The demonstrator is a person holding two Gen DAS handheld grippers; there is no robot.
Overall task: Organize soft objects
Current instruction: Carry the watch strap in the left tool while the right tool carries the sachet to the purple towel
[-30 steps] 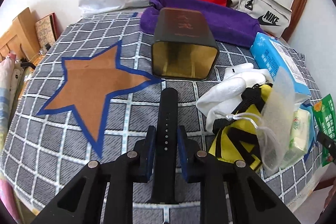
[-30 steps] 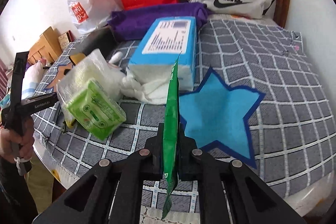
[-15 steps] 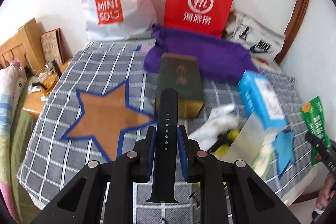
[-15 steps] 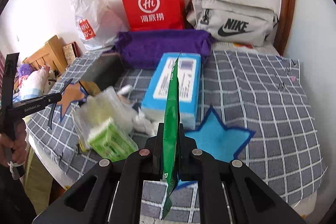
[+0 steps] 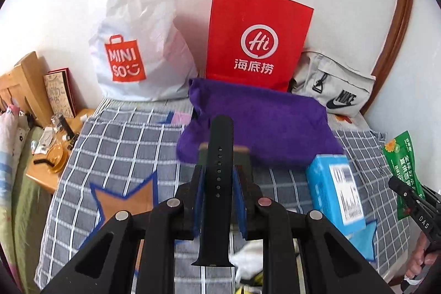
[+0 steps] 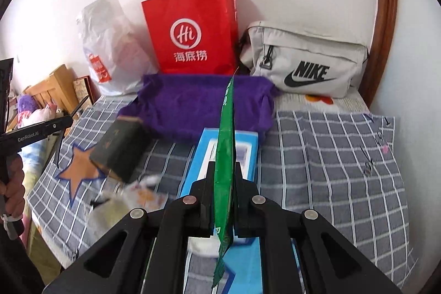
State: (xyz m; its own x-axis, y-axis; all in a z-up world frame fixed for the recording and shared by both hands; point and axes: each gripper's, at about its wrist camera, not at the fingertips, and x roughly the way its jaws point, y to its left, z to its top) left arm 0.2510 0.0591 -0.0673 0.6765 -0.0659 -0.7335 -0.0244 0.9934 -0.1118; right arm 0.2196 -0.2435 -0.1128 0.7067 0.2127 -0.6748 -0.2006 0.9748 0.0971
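Note:
My left gripper (image 5: 218, 175) is shut on a black watch strap (image 5: 217, 156), held upright above the checked bed cover (image 5: 118, 145). My right gripper (image 6: 223, 172) is shut on a flat green packet (image 6: 226, 134), held edge-on; the packet also shows at the right of the left wrist view (image 5: 403, 172). Below lie a folded purple towel (image 5: 264, 120), a blue tissue box (image 5: 336, 189), a dark open tin (image 6: 121, 153), white cloth (image 5: 248, 258) and a bagged green pack (image 6: 110, 211).
An orange star patch (image 5: 126, 200) is on the left of the cover and a blue star patch (image 5: 363, 239) on the right. A red paper bag (image 5: 256, 37), a white Miniso bag (image 5: 137, 46) and a grey Nike bag (image 6: 306, 59) line the wall. A wooden bedside stand (image 5: 46, 161) stands left.
Both grippers have risen and drawn back from the bed with their loads still held. The objects on the cover look smaller and lower in view.

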